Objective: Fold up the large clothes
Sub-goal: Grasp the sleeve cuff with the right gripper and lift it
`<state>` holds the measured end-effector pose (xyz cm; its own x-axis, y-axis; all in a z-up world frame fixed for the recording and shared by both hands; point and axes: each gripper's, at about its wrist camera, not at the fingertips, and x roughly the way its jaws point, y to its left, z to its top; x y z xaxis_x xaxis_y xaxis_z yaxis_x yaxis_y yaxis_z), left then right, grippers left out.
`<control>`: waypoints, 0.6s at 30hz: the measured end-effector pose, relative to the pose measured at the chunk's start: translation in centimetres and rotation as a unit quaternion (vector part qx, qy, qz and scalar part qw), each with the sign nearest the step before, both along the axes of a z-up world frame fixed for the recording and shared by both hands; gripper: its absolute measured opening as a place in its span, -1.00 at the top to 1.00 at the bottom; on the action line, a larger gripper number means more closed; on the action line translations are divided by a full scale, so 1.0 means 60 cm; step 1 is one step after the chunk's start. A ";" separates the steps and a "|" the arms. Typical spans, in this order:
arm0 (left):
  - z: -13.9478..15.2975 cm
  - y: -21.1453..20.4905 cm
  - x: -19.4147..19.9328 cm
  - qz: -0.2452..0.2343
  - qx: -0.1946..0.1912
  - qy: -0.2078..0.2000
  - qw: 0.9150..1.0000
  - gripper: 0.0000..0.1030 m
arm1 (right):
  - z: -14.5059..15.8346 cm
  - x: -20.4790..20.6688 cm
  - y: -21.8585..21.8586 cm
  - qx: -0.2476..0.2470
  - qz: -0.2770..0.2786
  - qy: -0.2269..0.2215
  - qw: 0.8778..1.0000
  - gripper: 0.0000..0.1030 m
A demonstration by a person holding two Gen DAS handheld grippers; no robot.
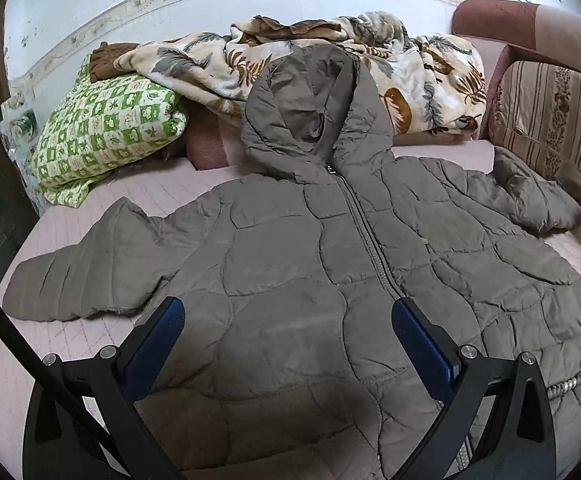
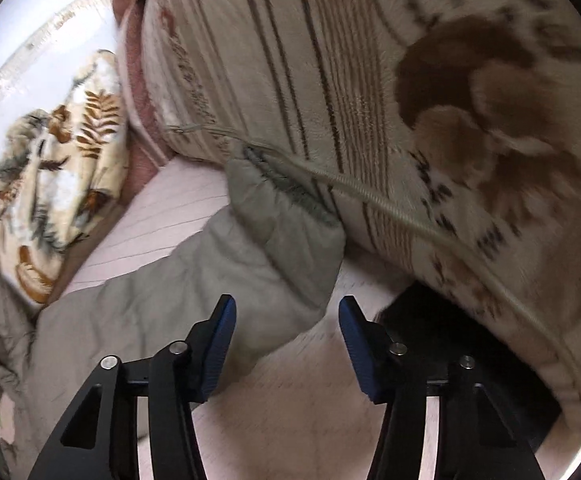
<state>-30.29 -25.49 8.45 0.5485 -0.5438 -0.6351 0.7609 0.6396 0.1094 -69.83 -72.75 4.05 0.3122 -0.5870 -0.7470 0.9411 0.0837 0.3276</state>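
Left wrist: jacket [image 1: 330, 248] spread flat under gaping left tongs [image 1: 288, 312].

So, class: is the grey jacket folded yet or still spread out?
Spread out: the jacket lies flat on the bed, zipped, both sleeves out sideways.

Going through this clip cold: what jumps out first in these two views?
A big grey-brown quilted hooded jacket lies front-up and zipped across the pink bed, filling the left wrist view, with the open left gripper hovering over its lower half. Behind it sit a leaf-print blanket and a green checked pillow. In the right wrist view, the right gripper stands open at one sleeve cuff beside a striped cushion.
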 end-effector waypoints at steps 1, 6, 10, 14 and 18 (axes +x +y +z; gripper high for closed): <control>0.001 0.001 0.001 0.001 -0.003 0.001 1.000 -1.00 | -0.006 0.000 -0.012 0.002 -0.002 0.005 1.000 -0.08; 0.002 0.000 0.008 0.007 -0.013 0.012 1.000 -1.00 | -0.036 0.003 -0.059 0.018 -0.001 0.016 1.000 0.21; -0.003 -0.003 0.016 0.013 -0.008 0.023 1.000 -1.00 | -0.025 0.014 -0.059 0.009 0.019 0.033 0.999 0.67; 0.006 0.009 0.020 0.020 -0.020 0.027 0.999 -1.00 | 0.053 0.002 -0.019 -0.050 0.004 0.037 0.998 0.71; 0.016 0.026 0.025 0.027 -0.031 0.033 0.999 -1.00 | 0.162 -0.027 0.016 -0.106 -0.026 0.026 0.994 0.71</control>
